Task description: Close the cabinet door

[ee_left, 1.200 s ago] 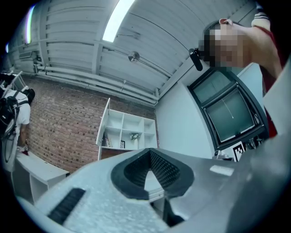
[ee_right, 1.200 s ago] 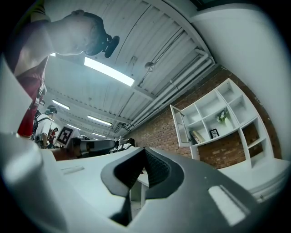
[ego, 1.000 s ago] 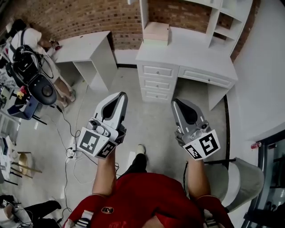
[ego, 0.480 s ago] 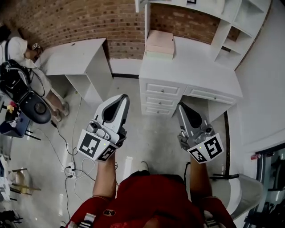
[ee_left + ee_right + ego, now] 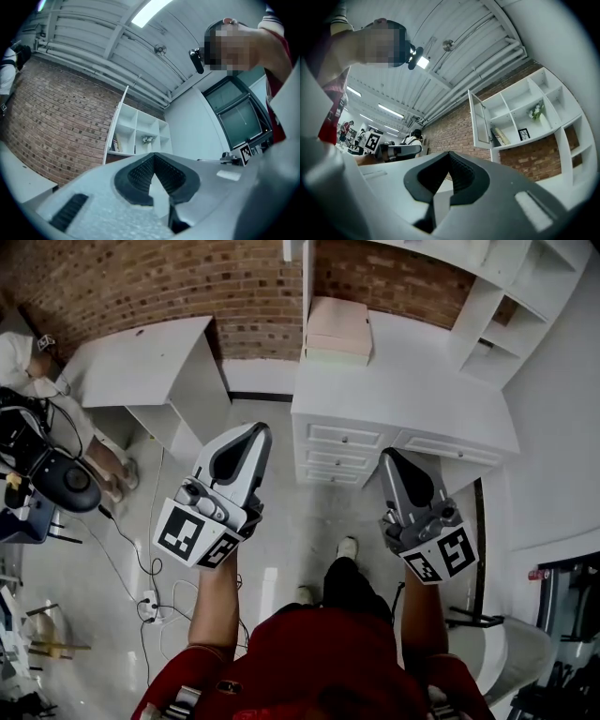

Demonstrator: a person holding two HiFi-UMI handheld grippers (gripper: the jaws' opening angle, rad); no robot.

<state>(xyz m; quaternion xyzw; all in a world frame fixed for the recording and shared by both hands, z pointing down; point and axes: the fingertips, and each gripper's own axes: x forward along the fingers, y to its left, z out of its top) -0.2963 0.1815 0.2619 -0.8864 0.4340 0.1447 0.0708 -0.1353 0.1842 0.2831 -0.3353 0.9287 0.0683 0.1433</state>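
Observation:
A white desk with a shelf hutch stands against the brick wall ahead. The hutch's cabinet door hangs open at its left end; the left gripper view shows the door edge-on, and in the head view only its top edge shows. My left gripper and right gripper are held out side by side over the floor, short of the desk and well below the door. In both gripper views the left gripper and right gripper are shut with nothing between the jaws.
A pink box lies on the desk, with drawers below it. A white side table stands to the left, beside a seated person and a dark chair. Cables trail over the floor at left. A grey bin stands at right.
I have walked toward the desk: it and the side table sit lower and larger in the head view. Both grippers were carried forward with me, still shut.

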